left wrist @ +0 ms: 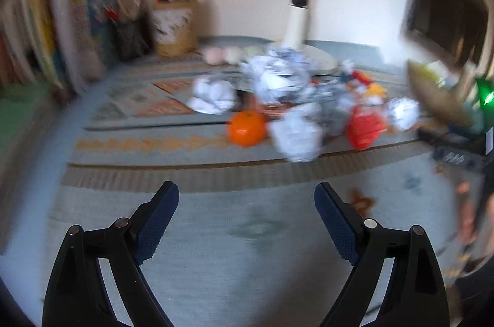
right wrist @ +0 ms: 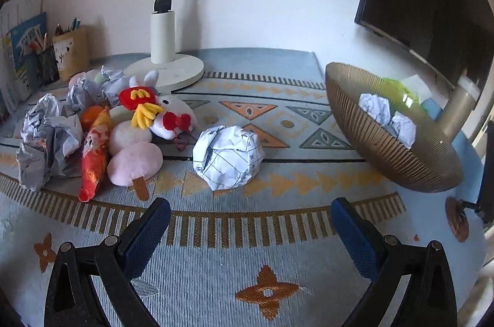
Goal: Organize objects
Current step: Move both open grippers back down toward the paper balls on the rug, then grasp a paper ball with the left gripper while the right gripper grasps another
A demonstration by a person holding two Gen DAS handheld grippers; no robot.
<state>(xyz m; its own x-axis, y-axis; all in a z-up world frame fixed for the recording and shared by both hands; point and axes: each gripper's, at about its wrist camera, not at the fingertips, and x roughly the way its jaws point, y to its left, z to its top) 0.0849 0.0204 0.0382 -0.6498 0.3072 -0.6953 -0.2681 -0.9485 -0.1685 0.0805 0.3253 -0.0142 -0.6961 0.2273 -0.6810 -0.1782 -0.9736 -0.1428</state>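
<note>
A crumpled paper ball (right wrist: 228, 160) lies on the patterned mat just ahead of my right gripper (right wrist: 251, 212), which is open with nothing between its fingers. To its right a ribbed gold bowl (right wrist: 386, 148) holds two paper balls (right wrist: 375, 107) and something green. At the left sits a pile: grey paper wads (right wrist: 46, 141), a white plush rabbit (right wrist: 166, 114), a pink plush ice pop (right wrist: 134, 161), a red wrapper (right wrist: 92, 160). My left gripper (left wrist: 247, 197) is open and empty, short of an orange (left wrist: 246, 127), a paper ball (left wrist: 296, 138) and more wads (left wrist: 278, 77); that view is blurred.
A white lamp base (right wrist: 168, 72) and stem stand behind the pile. Pencil holders (right wrist: 69, 52) and books (left wrist: 61, 18) line the back left by the wall. A dark monitor (right wrist: 432, 2) hangs over the bowl at the right. Bare mat (right wrist: 247, 265) lies under both grippers.
</note>
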